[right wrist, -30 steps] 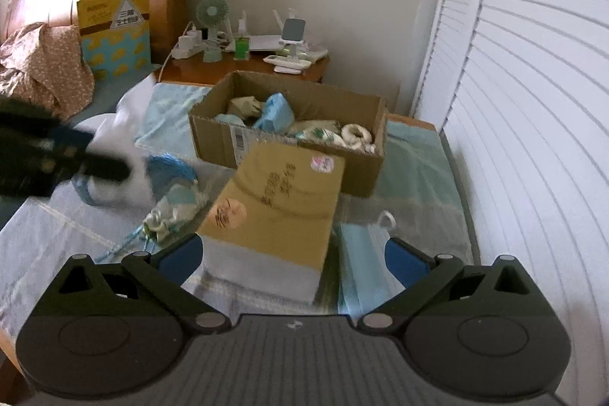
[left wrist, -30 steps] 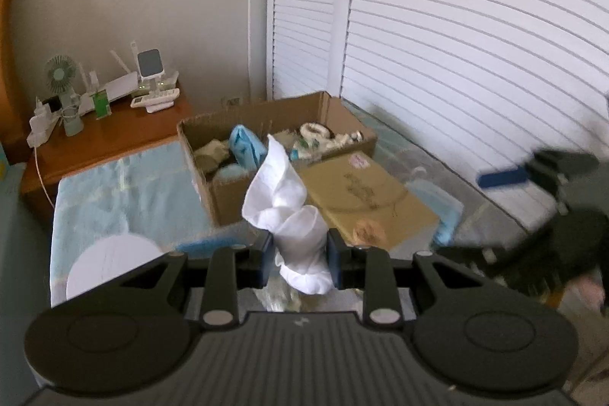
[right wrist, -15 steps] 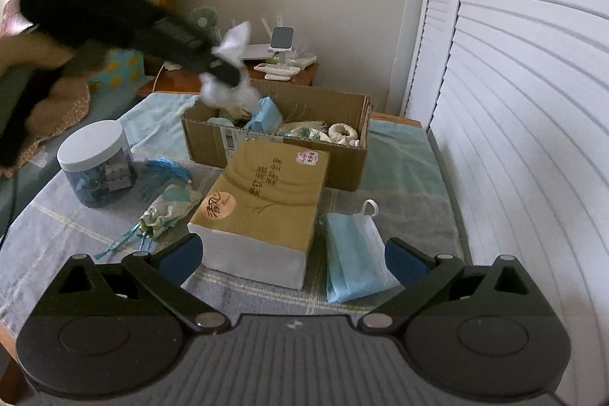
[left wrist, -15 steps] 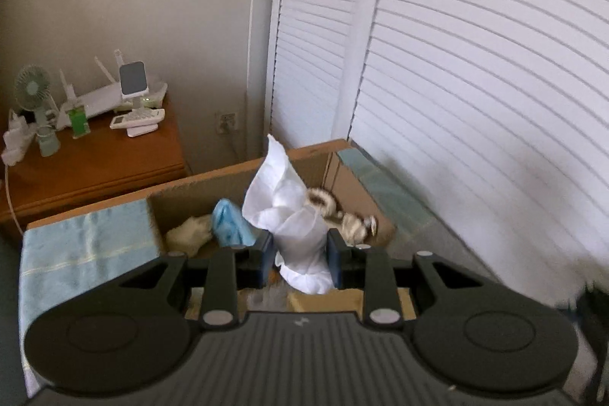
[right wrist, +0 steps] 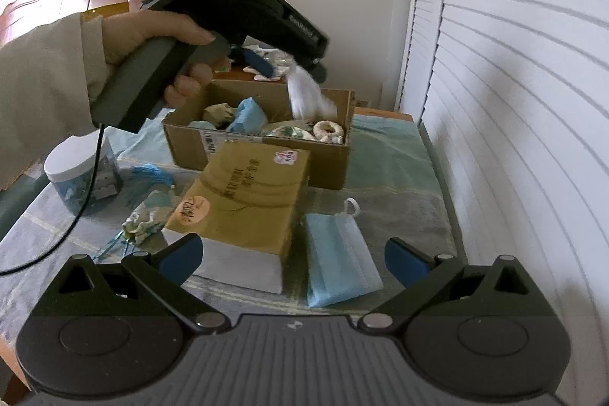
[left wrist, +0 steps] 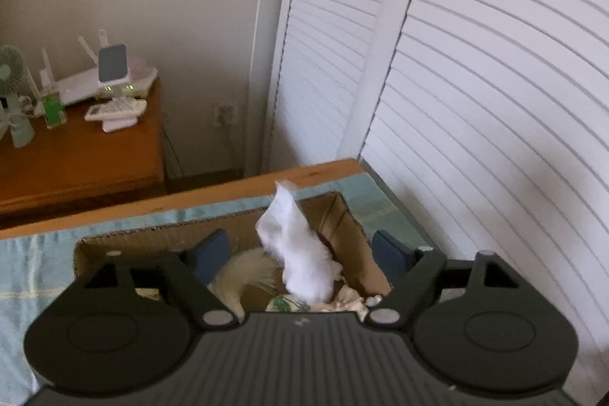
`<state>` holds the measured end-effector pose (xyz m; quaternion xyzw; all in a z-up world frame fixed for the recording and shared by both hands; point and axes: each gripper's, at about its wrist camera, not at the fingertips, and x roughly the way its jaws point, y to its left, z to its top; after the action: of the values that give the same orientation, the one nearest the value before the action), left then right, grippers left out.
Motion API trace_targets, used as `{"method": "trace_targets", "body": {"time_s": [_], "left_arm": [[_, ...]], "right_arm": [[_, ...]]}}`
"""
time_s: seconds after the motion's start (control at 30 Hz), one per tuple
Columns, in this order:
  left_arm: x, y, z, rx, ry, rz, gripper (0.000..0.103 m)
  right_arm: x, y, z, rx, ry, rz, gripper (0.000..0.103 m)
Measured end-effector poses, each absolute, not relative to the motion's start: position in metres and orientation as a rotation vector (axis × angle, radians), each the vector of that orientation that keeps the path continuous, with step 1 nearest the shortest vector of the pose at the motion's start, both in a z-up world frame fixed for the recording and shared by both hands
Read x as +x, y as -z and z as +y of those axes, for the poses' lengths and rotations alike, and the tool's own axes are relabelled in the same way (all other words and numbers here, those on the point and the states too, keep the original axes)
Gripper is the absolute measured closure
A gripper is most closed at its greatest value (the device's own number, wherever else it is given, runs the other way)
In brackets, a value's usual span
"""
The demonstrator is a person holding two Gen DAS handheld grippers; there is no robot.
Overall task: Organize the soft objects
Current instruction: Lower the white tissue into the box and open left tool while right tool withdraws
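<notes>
white cloth over the box, both grippers spread

hovering above the cardboard box [left wrist: 344, 227], the left gripper [left wrist: 304, 253] has its blue pads wide apart, and the white cloth [left wrist: 300, 253] sits between them without touching either pad. the cloth is blurred, its pointed end up, its lower part inside the box near the right corner. whether it is resting on the contents or not quite down, i cannot tell. under it lie a cream fluffy piece [left wrist: 243, 273] and a crumpled patterned fabric [left wrist: 342, 299].

from the right wrist view, the left gripper [right wrist: 289, 63] is held in a hand [right wrist: 152, 37] over the far side of the box [right wrist: 262, 155], with the white cloth [right wrist: 308, 96] just below its tips, over the box's right half. inside the box are a light blue soft item [right wrist: 247, 117], a beige lump [right wrist: 219, 111] and a cream ring-shaped piece [right wrist: 329, 130].

the right gripper [right wrist: 293, 255] is fully spread and holds nothing. in front of it, on the cloth-covered table [right wrist: 396, 193], lie a tissue pack [right wrist: 243, 200] and, just to its right, a stack of blue face masks [right wrist: 338, 261]. left of the pack are a small green-white bundle [right wrist: 142, 223] and a jar with a white lid [right wrist: 76, 174].
</notes>
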<state>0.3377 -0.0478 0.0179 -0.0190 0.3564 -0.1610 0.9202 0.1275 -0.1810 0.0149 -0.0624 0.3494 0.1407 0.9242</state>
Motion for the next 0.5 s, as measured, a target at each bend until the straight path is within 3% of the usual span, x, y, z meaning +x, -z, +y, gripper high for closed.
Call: {"method": "trace_targets", "body": {"time_s": [0.5], "left_arm": [[0.273,-0.035,-0.025,0.043,0.311,0.69,0.009]], "right_arm": [[0.115,-0.018,-0.184,-0.12,-0.27,0.709,0.0]]}}
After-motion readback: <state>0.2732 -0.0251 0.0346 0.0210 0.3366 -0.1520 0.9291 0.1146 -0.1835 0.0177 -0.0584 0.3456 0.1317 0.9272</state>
